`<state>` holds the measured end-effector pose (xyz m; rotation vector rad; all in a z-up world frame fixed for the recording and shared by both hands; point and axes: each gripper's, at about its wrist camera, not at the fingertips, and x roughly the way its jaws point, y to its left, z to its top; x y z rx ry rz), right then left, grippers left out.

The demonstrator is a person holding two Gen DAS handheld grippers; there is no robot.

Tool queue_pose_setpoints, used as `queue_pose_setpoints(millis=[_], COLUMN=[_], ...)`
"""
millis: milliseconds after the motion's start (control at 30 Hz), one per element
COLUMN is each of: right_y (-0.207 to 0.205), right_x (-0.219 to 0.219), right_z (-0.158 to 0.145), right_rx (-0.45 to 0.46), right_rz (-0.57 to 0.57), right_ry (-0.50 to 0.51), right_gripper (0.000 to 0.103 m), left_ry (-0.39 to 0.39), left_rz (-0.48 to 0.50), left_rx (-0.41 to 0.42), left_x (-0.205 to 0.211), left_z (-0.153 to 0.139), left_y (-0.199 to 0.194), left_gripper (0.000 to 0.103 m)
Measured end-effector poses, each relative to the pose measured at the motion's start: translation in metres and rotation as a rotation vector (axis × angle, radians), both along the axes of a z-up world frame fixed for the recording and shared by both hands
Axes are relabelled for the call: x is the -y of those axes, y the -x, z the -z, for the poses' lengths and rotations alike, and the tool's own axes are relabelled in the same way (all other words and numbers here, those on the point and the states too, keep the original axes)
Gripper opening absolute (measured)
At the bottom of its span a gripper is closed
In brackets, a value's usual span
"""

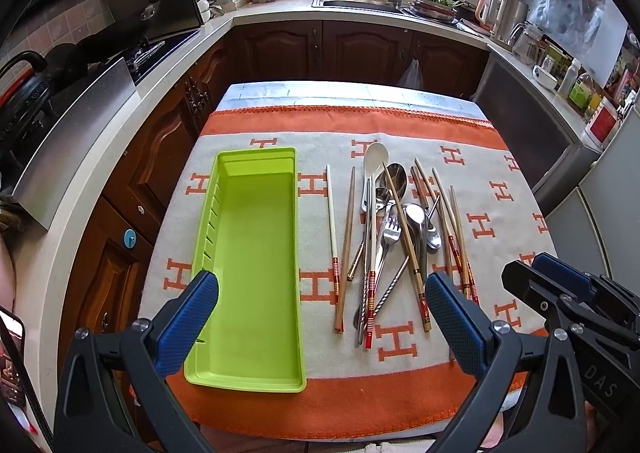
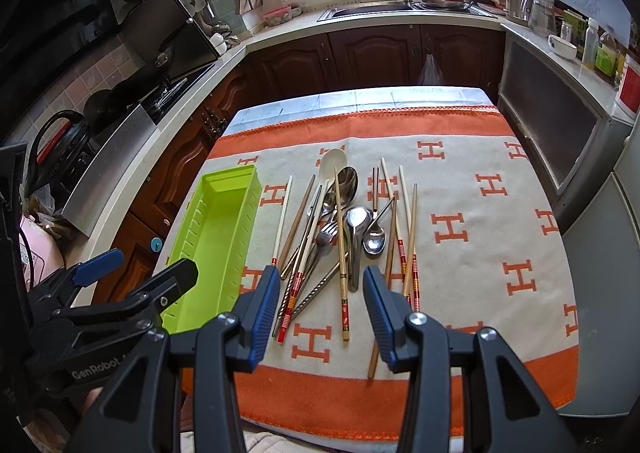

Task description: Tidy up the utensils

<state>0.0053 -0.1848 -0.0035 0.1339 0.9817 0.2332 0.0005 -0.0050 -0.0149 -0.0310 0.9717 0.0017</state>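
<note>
Left gripper: the left gripper [image 1: 320, 317] hung released above the near edge of the table, its blue-padded fingers [image 1: 188, 317] spread wide and holding nothing; in the right wrist view it showed from the side at 9 o'clock [image 2: 136, 273].
Right gripper: the right gripper [image 2: 320, 313] was likewise released and unloaded, its fingers [image 2: 264, 313] standing apart over the near ends of the utensils; the left wrist view caught only its tips at 3 o'clock [image 1: 560, 277].
Tray: a lime-green utensil tray [image 1: 224, 369] lay lengthwise on the blanket at 9 o'clock of the utensil pile, nothing in it; the left view showed its whole floor, the right view [image 2: 216, 237] mostly its slotted left wall.
Utensils: a loose heap of chopsticks [image 1: 404, 229], a white ladle spoon [image 1: 375, 157], steel spoons [image 1: 416, 221] and a fork [image 1: 390, 233] lay crossed over one another at 3 o'clock of the tray, apart from it.
Stray pair: one pale chopstick [image 1: 332, 229] and one brown chopstick [image 1: 346, 249] lay between tray and heap.
Cloth: an orange-and-cream blanket [image 2: 500, 213] with H marks covered the table.
Seen only in right view: a brown chopstick end [image 2: 373, 361] reached toward 6 o'clock, beneath the right finger.
</note>
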Motion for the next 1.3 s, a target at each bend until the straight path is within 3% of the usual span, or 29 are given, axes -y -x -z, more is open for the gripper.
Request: queue_pose_setpoints(millis=[333, 633, 733, 1033, 1167, 1300], right_y=[-0.01, -0.031, -0.04, -0.066, -0.072, -0.076], right_x=[0.01, 0.038, 0.049, 0.072, 0.063, 0.045], right_z=[0.009, 0.023, 0.033, 0.072, 0.086, 0.1], right_rx=[-0.042, -0.086, -0.094, -0.147, -0.166, -0.189], right_rz=[0.01, 0.074, 0.103, 0.114, 0.073, -0.002], right_ry=[-0.034, -0.088, -0.078, -0.115, -0.129, -0.135], right_gripper=[0.043, 0.043, 0.043, 0.043, 0.043, 0.043], left_ry=[0.007, 0.113, 0.148, 0.121, 0.13, 0.14], left_rz=[0.014, 0.026, 0.071, 0.099, 0.106, 0.112], left_rx=[-0.04, -0.037, -0.079, -0.126, -0.161, -0.197], left_x=[0.004, -0.011, -0.013, -0.015, -0.012, -0.009], left_z=[0.008, 0.024, 0.031, 0.054, 0.071, 0.085], left_y=[-0.015, -0.049, -0.064, -0.106, -0.12, -0.128], left_gripper=[0.102, 0.102, 0.102, 0.102, 0.092, 0.075])
